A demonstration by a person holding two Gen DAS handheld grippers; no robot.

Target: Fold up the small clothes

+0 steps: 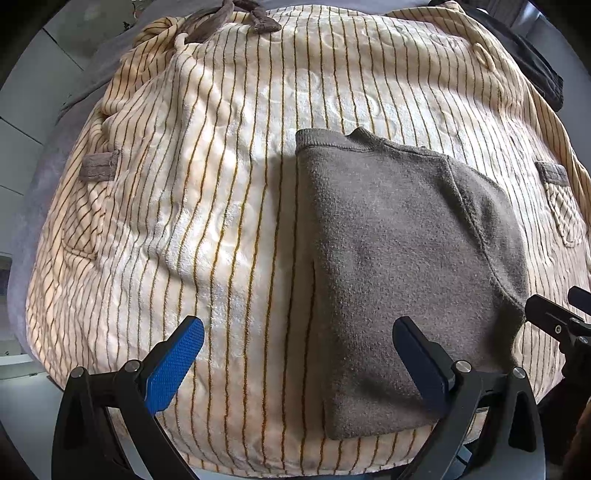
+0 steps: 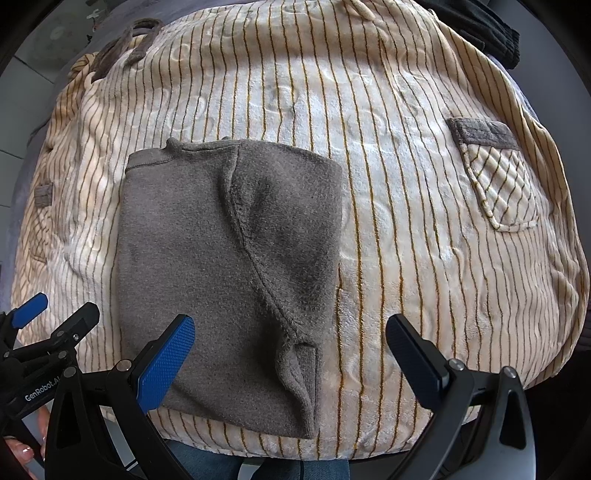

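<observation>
A small grey fleece garment (image 1: 399, 266) lies folded into a rough rectangle on a cream striped plush robe (image 1: 207, 206). In the right wrist view the grey garment (image 2: 229, 266) shows a curved seam down its middle and a bunched corner near the front edge. My left gripper (image 1: 297, 341) is open just above the front edge, its right finger over the grey garment's near left part. My right gripper (image 2: 290, 339) is open too, straddling the garment's near right corner. Neither holds anything. The left gripper (image 2: 55, 314) also shows at the left edge of the right wrist view.
The striped robe (image 2: 406, 229) has a quilted pocket (image 2: 498, 184) with grey trim at right and a grey belt loop (image 1: 99, 166) at left. Dark clothing (image 1: 532, 66) lies at the far right. A grey belt (image 1: 236, 18) sits at the back. A hand (image 2: 26, 454) is low left.
</observation>
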